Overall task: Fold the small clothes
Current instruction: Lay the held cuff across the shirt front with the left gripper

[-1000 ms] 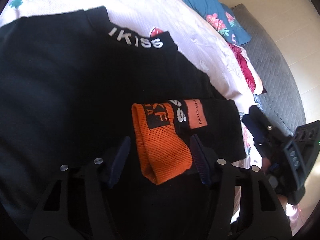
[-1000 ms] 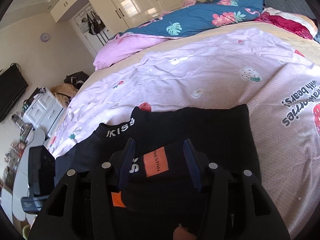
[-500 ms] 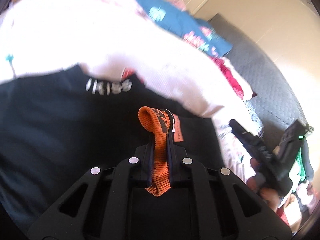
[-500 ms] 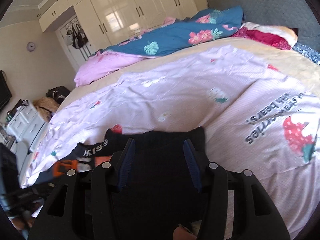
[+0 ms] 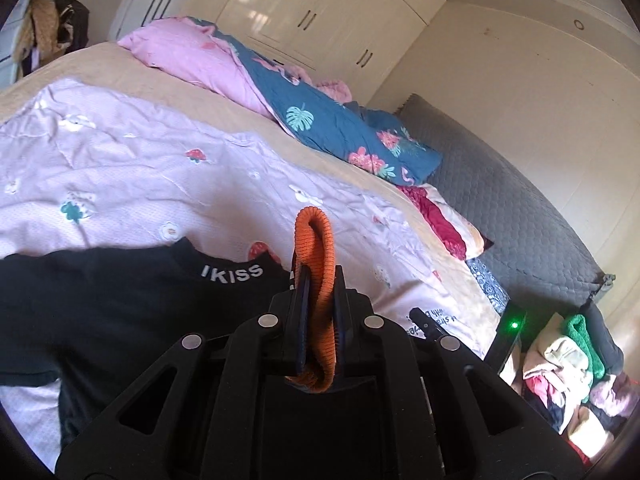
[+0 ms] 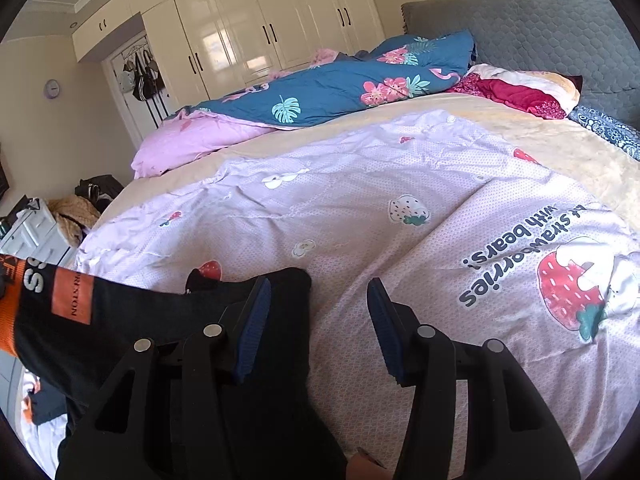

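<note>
My left gripper [image 5: 318,280] is shut on the orange ribbed cuff [image 5: 316,248] of a black garment and holds it lifted above the bed. The black garment with the white "IKISS" lettering [image 5: 120,288] lies on the lilac strawberry sheet [image 5: 140,168]. In the right wrist view the same garment [image 6: 132,320] hangs stretched at the left, with an orange label and the orange cuff [image 6: 8,312] at the frame edge. My right gripper [image 6: 316,320] is open, its left finger over the garment's edge, its right finger over the sheet [image 6: 400,220].
A blue floral duvet [image 6: 340,84] and pink quilt [image 5: 200,60] are piled at the far side of the bed. A grey headboard [image 6: 540,36] stands at the right. A heap of clothes [image 5: 568,380] lies beside the bed. White wardrobes [image 6: 260,36] line the far wall.
My left gripper closed on the orange cuff and lifted it up off the bed. My right gripper moved off the folded part toward the right and stayed open.
</note>
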Demonstrator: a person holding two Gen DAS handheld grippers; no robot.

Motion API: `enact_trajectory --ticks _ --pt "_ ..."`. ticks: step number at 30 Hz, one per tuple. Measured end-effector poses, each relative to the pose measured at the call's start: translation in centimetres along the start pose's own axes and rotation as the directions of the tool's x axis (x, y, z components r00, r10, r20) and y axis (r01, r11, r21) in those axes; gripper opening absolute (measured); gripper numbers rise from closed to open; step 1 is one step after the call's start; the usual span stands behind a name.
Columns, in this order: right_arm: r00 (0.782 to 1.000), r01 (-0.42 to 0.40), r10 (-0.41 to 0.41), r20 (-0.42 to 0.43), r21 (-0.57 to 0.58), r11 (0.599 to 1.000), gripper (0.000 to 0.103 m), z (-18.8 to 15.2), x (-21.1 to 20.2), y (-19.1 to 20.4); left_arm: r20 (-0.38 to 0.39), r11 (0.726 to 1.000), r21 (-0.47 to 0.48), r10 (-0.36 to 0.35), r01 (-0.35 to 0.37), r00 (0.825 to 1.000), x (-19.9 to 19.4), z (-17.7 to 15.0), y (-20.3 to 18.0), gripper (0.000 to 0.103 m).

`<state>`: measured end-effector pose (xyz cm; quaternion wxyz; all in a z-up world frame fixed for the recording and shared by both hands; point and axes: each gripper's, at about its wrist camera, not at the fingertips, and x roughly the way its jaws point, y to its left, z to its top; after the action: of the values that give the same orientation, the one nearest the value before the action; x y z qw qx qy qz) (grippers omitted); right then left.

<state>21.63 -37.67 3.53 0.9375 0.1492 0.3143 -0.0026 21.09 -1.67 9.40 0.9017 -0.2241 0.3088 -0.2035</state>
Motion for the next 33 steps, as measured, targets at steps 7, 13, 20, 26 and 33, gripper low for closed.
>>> enact_trajectory --ticks 7,13,20,26,33 --pt "0.999 -0.035 0.035 -0.032 -0.009 0.999 0.05 -0.2 0.4 0.5 -0.011 0.997 -0.038 0.064 -0.065 0.998 -0.8 -0.4 2.5 0.004" --pt "0.991 -0.079 0.078 -0.105 -0.004 0.997 0.05 -0.9 1.4 1.2 -0.052 0.99 -0.07 0.12 -0.124 0.991 -0.7 -1.6 4.9 0.004" --pt "0.985 -0.125 0.118 -0.127 -0.048 0.991 0.05 -1.4 1.3 3.1 -0.127 0.977 -0.12 0.159 -0.174 0.979 0.0 -3.1 8.1 0.004" --pt "0.98 -0.142 0.121 -0.16 -0.13 0.981 0.05 -2.2 1.7 5.2 -0.143 0.969 -0.139 0.185 -0.205 0.972 -0.1 -3.3 9.2 0.006" --pt "0.974 -0.162 0.127 -0.187 -0.185 0.969 0.05 -3.1 1.9 6.8 -0.098 0.956 -0.093 0.269 -0.278 0.958 -0.9 -2.9 8.9 0.007"
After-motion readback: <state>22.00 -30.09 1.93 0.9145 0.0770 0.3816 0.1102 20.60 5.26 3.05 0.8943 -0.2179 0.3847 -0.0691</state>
